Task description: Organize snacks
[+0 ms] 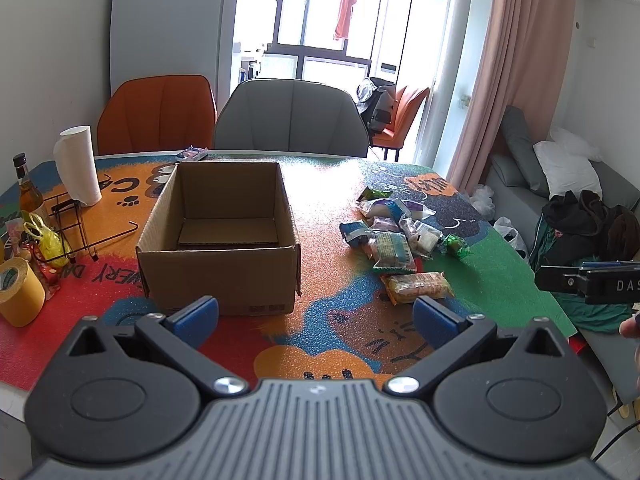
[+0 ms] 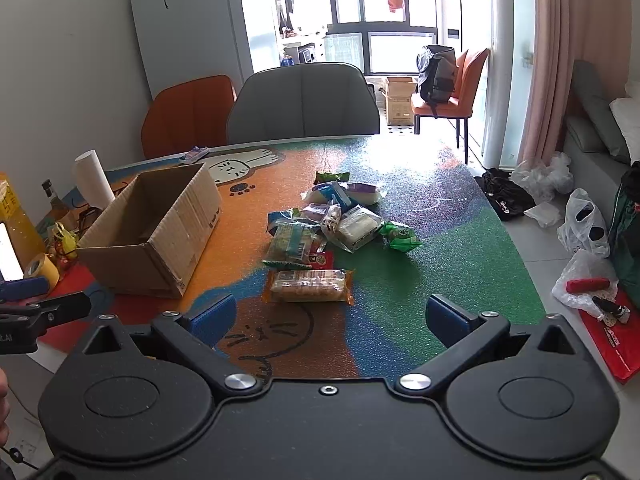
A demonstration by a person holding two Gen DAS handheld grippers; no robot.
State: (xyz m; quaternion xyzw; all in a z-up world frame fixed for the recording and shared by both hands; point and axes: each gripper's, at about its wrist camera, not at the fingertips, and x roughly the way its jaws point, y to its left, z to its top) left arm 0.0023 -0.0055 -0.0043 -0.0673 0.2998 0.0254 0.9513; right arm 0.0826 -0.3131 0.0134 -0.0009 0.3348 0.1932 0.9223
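Note:
An open, empty cardboard box (image 1: pixel 218 236) stands on the colourful table mat; it also shows in the right wrist view (image 2: pixel 152 232). A pile of wrapped snacks (image 1: pixel 394 228) lies to its right, also seen in the right wrist view (image 2: pixel 336 224). An orange-wrapped biscuit pack (image 2: pixel 309 286) lies nearest, also in the left wrist view (image 1: pixel 418 287). My left gripper (image 1: pixel 316 320) is open and empty, in front of the box. My right gripper (image 2: pixel 332 322) is open and empty, just short of the biscuit pack.
A paper towel roll (image 1: pixel 78 164), a bottle (image 1: pixel 28 190), a wire rack (image 1: pixel 68 220) and a tape roll (image 1: pixel 20 296) stand at the table's left. A grey chair (image 1: pixel 290 120) and an orange chair (image 1: pixel 156 114) stand behind. Bags (image 2: pixel 584 224) lie on the floor at the right.

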